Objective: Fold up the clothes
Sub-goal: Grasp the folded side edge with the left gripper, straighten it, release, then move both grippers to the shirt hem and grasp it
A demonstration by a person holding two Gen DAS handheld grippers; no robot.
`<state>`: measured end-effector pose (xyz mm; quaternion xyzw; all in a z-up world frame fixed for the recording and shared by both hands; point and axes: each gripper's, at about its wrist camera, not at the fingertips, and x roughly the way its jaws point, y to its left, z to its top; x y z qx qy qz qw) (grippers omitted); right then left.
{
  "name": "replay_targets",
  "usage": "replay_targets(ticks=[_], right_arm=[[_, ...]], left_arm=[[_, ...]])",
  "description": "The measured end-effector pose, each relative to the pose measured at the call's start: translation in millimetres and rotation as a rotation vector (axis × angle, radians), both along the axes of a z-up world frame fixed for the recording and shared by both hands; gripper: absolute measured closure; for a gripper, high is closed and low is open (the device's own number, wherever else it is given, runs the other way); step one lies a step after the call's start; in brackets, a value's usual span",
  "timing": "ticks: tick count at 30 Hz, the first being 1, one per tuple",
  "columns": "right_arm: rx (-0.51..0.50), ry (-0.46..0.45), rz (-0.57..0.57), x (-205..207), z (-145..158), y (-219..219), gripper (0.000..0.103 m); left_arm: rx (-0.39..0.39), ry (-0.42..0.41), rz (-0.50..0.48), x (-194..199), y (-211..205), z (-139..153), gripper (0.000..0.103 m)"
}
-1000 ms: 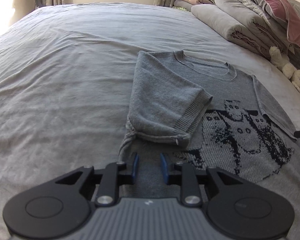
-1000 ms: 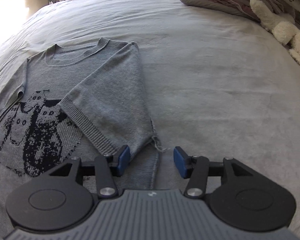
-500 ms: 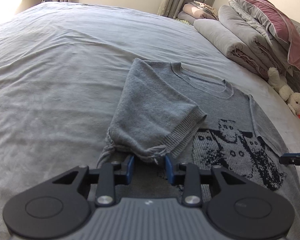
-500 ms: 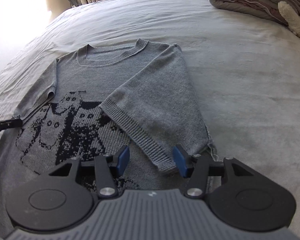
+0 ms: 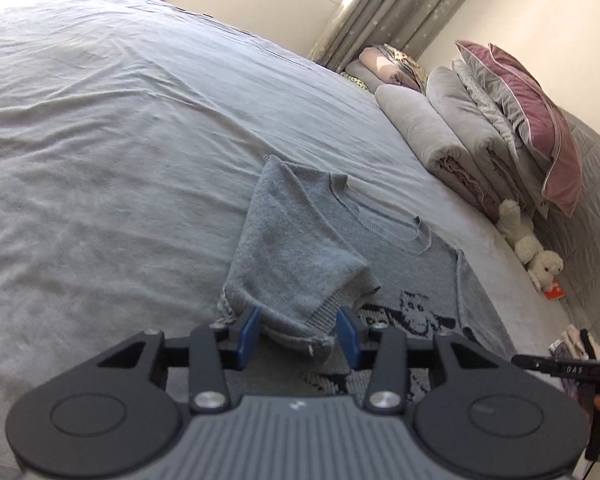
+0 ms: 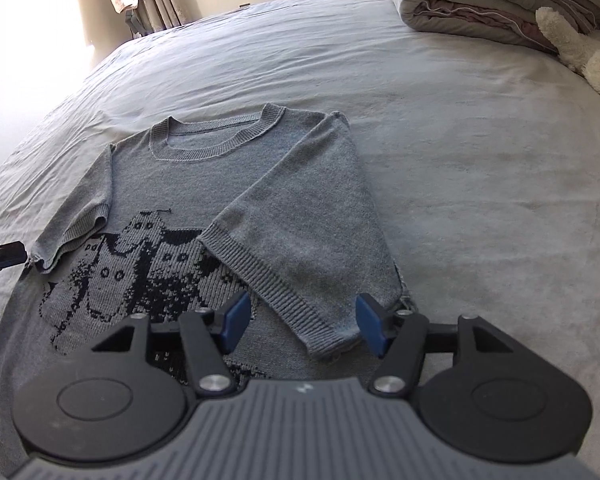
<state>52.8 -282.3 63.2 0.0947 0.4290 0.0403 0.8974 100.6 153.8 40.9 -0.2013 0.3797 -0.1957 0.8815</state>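
Grey knit sweater [image 6: 300,216], ribbed cuffs, wrinkled bedsheet [image 6: 480,168]

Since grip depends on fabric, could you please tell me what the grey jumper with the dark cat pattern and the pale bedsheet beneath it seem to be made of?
Grey jumper with dark cat pattern: apparently knitted wool or acrylic, matte; ribbed cuffs and collar show. Pale bedsheet: smooth woven cloth, probably cotton, finely creased.

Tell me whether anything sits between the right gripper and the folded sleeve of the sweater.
Nothing visible is in the way. The folded sleeve of the sweater already lies between the fingers of the right gripper, whose jaws have just been opening and do not press on it.
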Motion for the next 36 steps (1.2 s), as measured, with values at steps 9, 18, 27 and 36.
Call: replay_targets(ticks=[9,18,27,36], right_arm=[[0.036,0.017,0.032,9.3,-11.0,8.5,0.042],[-0.068,-0.029,0.051,-2.3,0.0,13.6,0.049],[-0.143,-0.001,0.101,-8.8,-9.0,38.0,0.045],[-0.192,-0.024,0.163,-44.8,-24.6,68.7,0.042]], left_arm=[[0.199,0.040,0.038,10.0,-39.5,-13.1,0.072],[0.236,-0.024,0.018,-6.1,-32.8,2.9,0.075],[0.364,0.008,0.013,-16.3,-34.6,-6.6,0.074],[0.530,-0.032,-0.083,-69.9,-44.8,-11.1,0.065]])
